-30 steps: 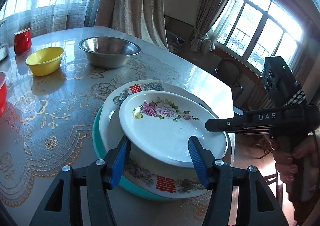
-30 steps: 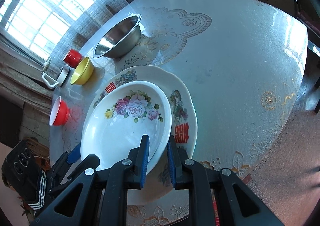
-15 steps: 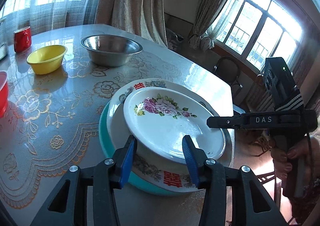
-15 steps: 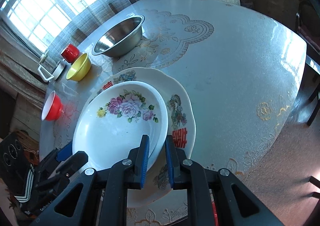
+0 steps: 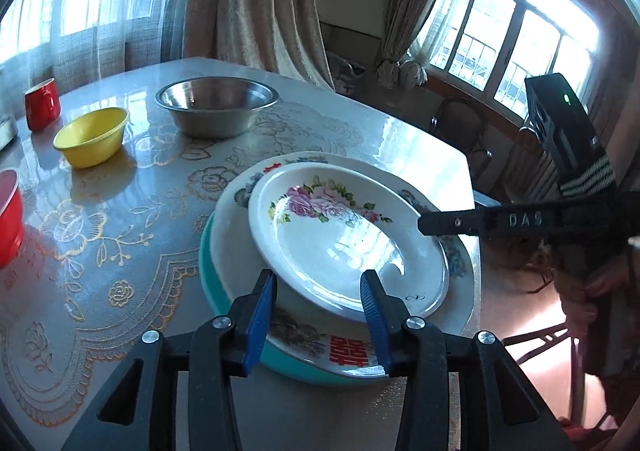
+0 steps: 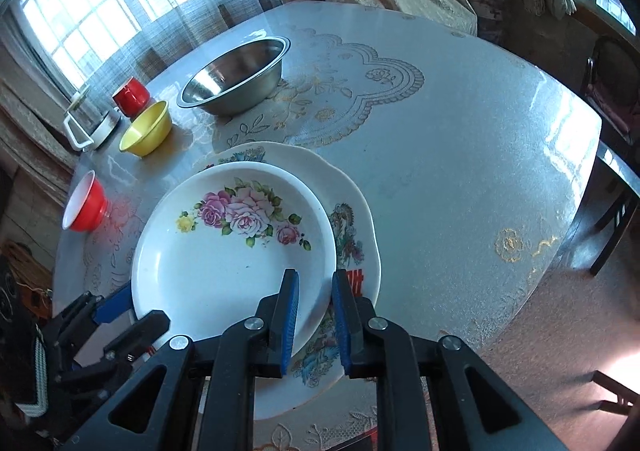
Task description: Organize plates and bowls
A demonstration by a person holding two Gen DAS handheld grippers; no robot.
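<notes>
While the right gripper (image 6: 314, 293) clamps the rim of the rose plate (image 6: 224, 251) atop the centre-frame plate stack (image 5: 304, 339) and the left gripper's (image 5: 318, 293) jaws, just closing, straddle its near edge ungripped, the plates look nearly stacked, with the steel bowl (image 5: 218, 107), yellow bowl (image 5: 92, 135) and red bowl (image 6: 86, 207) loose upper left.

Two handheld grippers, black frames w/ blue finger pads

Left gripper (image 5: 318, 301): black plastic arms, triangular cut-outs, silver screw heads at pivots, ribbed blue pads. Right gripper (image 6: 314, 301): same build; from the left cam its side bar reads "DAS", black box on top w/ green LED, black-and-white striped band round the body. Hand (image 5: 588, 291) on grip.
</notes>
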